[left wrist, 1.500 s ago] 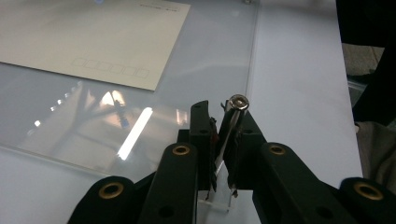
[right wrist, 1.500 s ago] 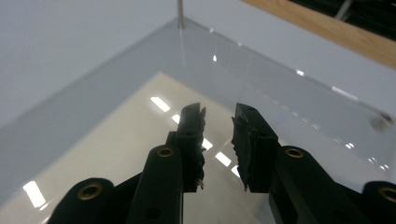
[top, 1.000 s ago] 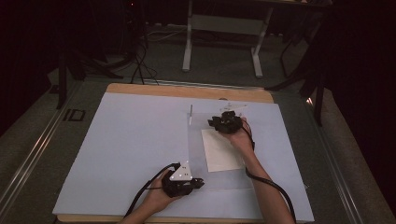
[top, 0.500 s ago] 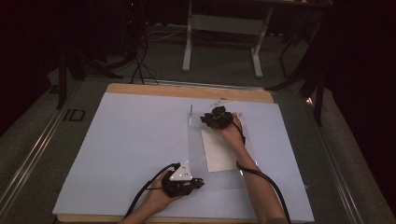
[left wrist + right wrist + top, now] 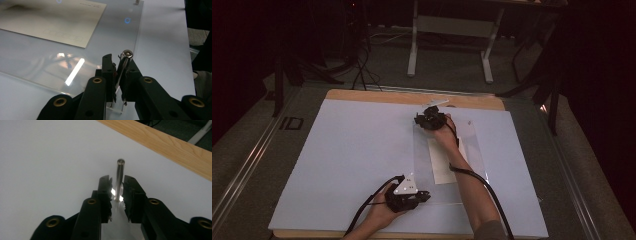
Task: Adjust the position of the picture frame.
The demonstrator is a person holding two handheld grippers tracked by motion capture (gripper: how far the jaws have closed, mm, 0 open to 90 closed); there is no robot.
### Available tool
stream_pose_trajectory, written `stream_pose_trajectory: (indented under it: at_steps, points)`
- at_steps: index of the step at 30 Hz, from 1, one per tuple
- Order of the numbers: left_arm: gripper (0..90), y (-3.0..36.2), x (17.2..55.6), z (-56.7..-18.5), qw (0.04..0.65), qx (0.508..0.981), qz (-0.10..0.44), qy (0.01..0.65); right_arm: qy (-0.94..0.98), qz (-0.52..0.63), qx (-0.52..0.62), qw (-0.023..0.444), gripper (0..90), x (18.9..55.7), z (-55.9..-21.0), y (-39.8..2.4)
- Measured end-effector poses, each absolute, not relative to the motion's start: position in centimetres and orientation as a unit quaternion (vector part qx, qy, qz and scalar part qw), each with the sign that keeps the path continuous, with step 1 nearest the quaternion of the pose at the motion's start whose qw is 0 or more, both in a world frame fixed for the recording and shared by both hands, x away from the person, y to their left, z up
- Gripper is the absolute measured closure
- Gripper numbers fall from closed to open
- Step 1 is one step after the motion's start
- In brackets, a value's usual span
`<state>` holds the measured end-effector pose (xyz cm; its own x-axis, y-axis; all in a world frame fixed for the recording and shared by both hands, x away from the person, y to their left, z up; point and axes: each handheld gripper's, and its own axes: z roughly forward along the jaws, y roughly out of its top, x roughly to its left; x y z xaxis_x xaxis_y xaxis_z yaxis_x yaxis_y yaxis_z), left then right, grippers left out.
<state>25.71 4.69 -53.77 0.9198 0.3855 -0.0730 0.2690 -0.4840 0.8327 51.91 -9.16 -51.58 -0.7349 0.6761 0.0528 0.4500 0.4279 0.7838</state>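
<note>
Left gripper [image 5: 119,75] clamped on a metal pin [image 5: 124,65] at the clear sheet [image 5: 45,62] — right gripper [image 5: 117,188] just closing, jaws narrowly apart around another pin [image 5: 119,176].

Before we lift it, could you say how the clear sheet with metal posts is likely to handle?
The clear sheet looks stiff: straight edges, lying flat. Its glossy glare suggests slipperiness. The paper inside looks loose and may slide.
</note>
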Motion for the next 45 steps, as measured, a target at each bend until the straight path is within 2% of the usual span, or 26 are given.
stream_pose_trajectory:
  at_steps: [8, 30, 36, 45]
  points:
    - [82.8, 4.6, 25.5, -53.8, 0.47, 0.858, 0.068, 0.194, 0.833, 0.399, 0.356, 0.145, 83.1, 52.8, -52.3, -7.8]
    - [83.8, 4.3, 25.2, -53.9, 0.458, 0.861, 0.082, 0.207, 0.832, 0.391, 0.363, 0.151, 85.2, 52.9, -53.3, -7.4]
    - [84.0, 5.4, 25.4, -53.1, 0.492, 0.837, 0.074, 0.227, 0.83, 0.389, 0.365, 0.16, 85.5, 52.9, -52.8, -7.3]
    - [83.3, 7.5, 25.4, -51.7, 0.512, 0.82, 0.082, 0.244, 0.817, 0.394, 0.379, 0.185, 84.5, 52.8, -51.1, -8.4]
